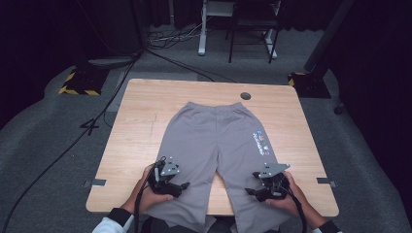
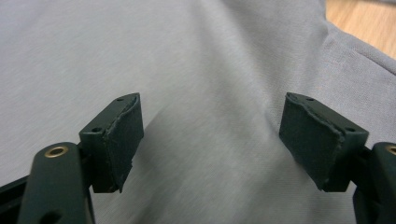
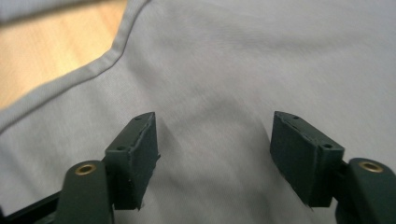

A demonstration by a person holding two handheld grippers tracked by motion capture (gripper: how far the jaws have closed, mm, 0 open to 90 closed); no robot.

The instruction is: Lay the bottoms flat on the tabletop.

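Observation:
Grey sweatpants [image 1: 214, 136] lie flat on the wooden table [image 1: 141, 111], waistband at the far side, both legs running toward the near edge and hanging over it. A small coloured print sits on the right hip. My left gripper [image 1: 183, 186] hovers over the left leg, jaws open, grey cloth [image 2: 201, 70] beneath and between them. Over the right leg my right gripper [image 1: 248, 191] is open too, close above the fabric [image 3: 261, 60], with an inner leg hem [image 3: 100, 65] just ahead of it.
A dark round grommet hole [image 1: 245, 95] marks the table's far edge. Bare wood [image 1: 136, 145] flanks the pants on both sides. Black cables [image 1: 73, 141] trail across the grey floor at left; desk legs [image 1: 201, 34] stand beyond.

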